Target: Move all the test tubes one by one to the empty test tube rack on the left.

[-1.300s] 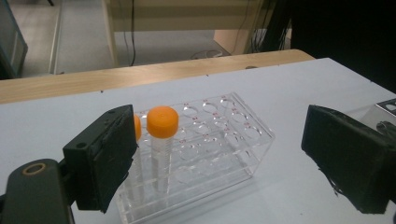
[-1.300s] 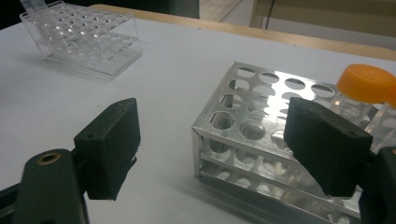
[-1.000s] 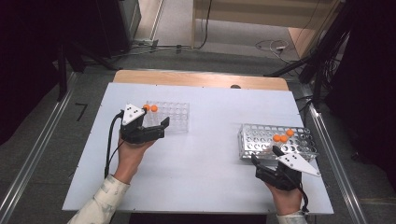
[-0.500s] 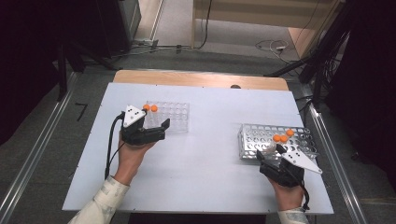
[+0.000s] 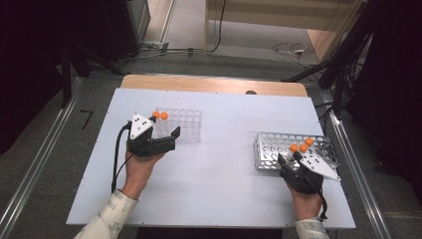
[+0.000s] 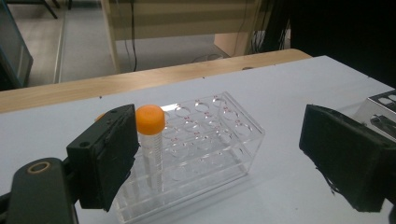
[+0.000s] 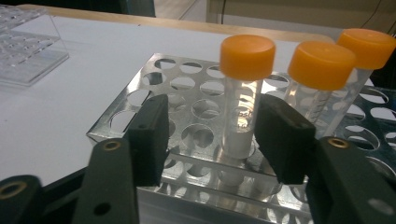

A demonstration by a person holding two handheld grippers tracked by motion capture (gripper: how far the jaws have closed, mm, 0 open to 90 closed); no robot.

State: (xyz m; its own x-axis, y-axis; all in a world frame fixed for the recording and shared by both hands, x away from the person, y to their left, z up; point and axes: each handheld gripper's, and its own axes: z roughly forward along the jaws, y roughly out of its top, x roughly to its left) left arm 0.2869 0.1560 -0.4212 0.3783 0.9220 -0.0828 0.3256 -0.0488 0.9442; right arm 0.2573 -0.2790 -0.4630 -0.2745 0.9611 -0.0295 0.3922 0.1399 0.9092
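Your right gripper [image 7: 210, 135] fingers have just been closing around the near tube [image 7: 242, 100], not yet pinching. Squeeze gently, then lift straight up from the metal rack [image 7: 140, 98]. Your left gripper [image 6: 224, 163] fingers stay spread wide.

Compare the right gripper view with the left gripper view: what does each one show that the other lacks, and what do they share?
Right gripper view: three orange-capped tubes standing in the metal rack, with the right gripper astride the nearest tube; its jaws have just been closing, with a gap left on one side.

Left gripper view: one orange-capped tube standing in the clear rack, seen close, between the wide-open jaws of the left gripper.

Both: the white table, its wooden far edge, and at least a part of each rack.
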